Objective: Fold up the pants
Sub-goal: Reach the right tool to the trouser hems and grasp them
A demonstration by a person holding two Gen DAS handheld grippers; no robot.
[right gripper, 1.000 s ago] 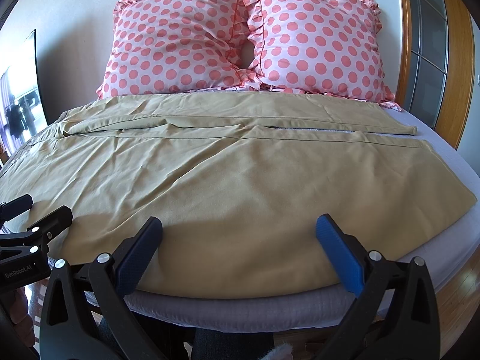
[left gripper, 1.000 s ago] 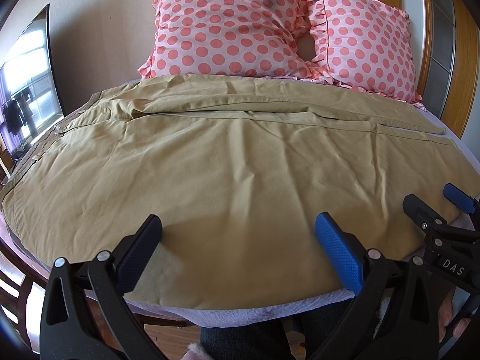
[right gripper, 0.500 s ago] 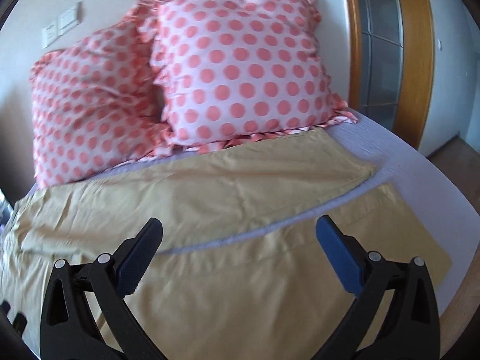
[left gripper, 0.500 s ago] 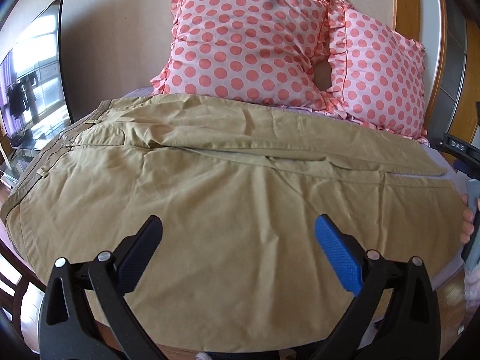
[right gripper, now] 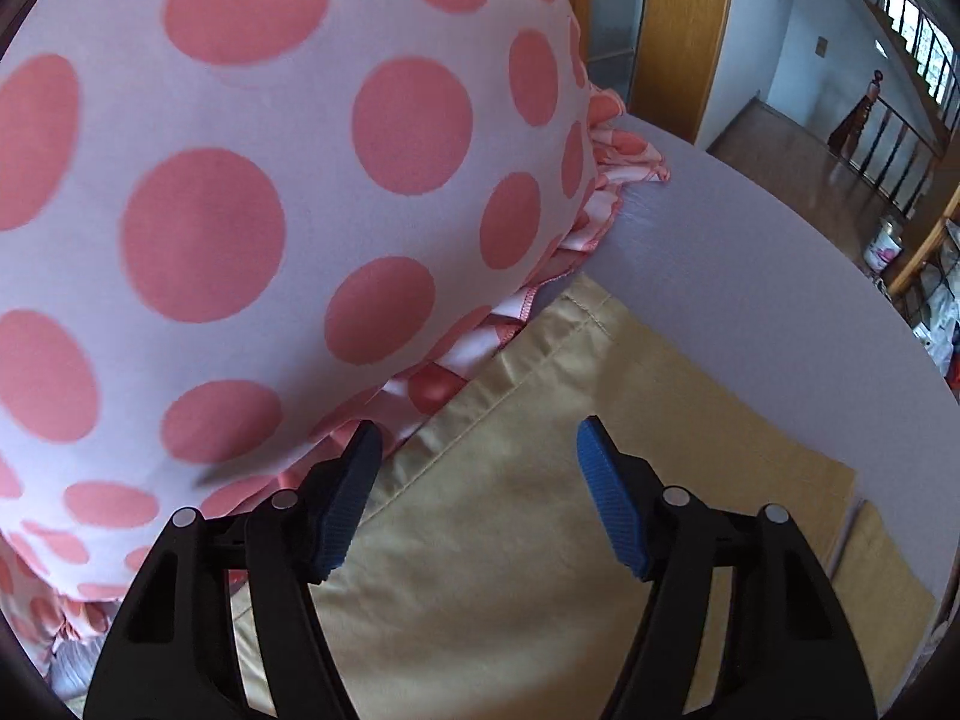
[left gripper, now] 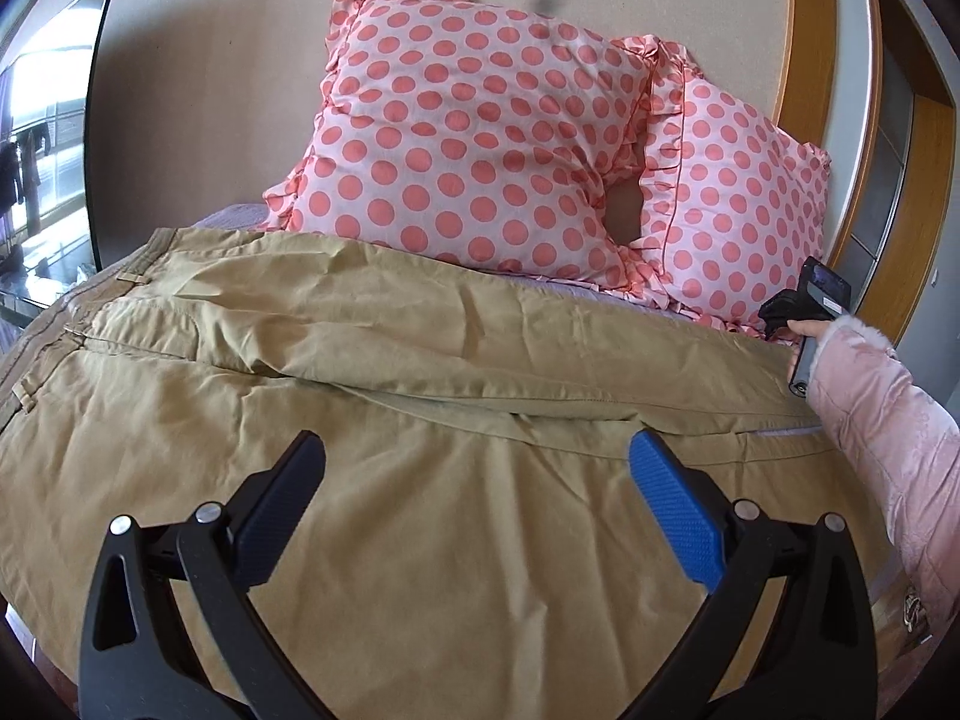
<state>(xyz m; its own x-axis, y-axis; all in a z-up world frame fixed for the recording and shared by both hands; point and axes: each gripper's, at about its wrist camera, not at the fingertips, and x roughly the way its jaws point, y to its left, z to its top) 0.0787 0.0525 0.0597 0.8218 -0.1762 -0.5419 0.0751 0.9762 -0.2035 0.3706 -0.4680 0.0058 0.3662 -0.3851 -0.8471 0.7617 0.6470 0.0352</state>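
Observation:
Tan pants (left gripper: 384, 420) lie spread flat across the bed, waistband at the left, legs running to the right. My left gripper (left gripper: 474, 498) is open and empty, hovering over the near leg. My right gripper (right gripper: 477, 498) is open and empty, low over the far leg's hem end (right gripper: 540, 450), close against a pillow. The right gripper's body (left gripper: 807, 306) shows at the right of the left wrist view, held by a hand in a pink sleeve.
Two pink polka-dot pillows (left gripper: 474, 144) (left gripper: 732, 210) lean on the wall behind the pants. The lavender bed sheet (right gripper: 750, 276) ends at a rounded edge on the right. A wooden door frame (left gripper: 810, 78) and a hallway (right gripper: 810, 120) lie beyond. A dark screen (left gripper: 54, 138) stands left.
Both grippers moved forward over the bed. The right gripper swung far right and in to the far leg's hem beside the pillow. Both stay open.

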